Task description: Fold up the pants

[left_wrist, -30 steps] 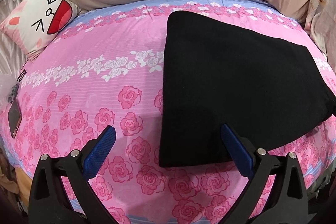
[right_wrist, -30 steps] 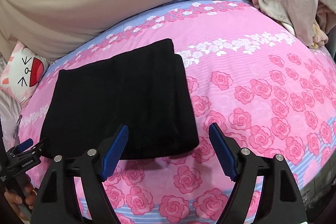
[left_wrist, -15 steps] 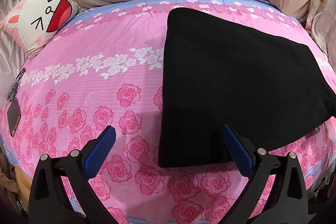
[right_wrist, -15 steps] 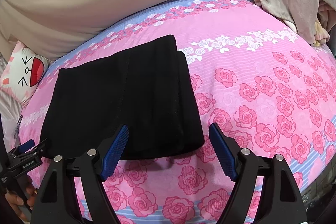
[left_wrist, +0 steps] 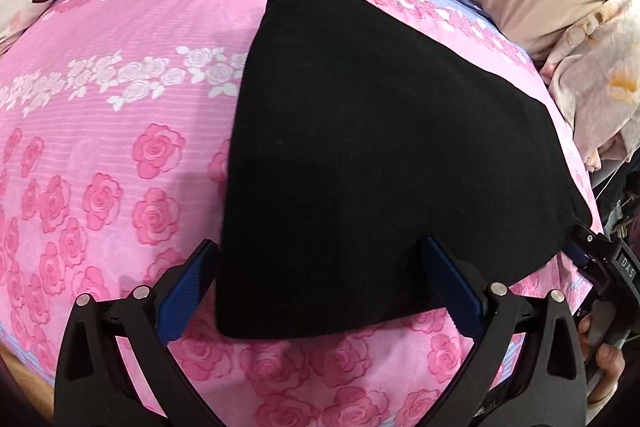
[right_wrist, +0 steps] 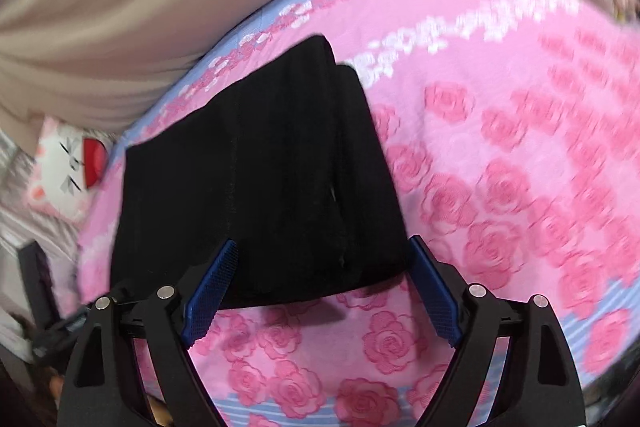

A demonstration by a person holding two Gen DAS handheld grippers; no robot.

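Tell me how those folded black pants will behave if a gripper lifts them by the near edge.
The black pants will probably sag and unfold, being soft fabric lying in loose layers. They look light, so the open left gripper should manage. On the soft pink bedspread, pushing would likely bunch them rather than slide them.

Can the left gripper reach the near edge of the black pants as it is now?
Probably yes. The left gripper is open, with its fingers on either side of the near left corner of the black pants, which lie flat on the pink bedsheet; nothing is in the way.
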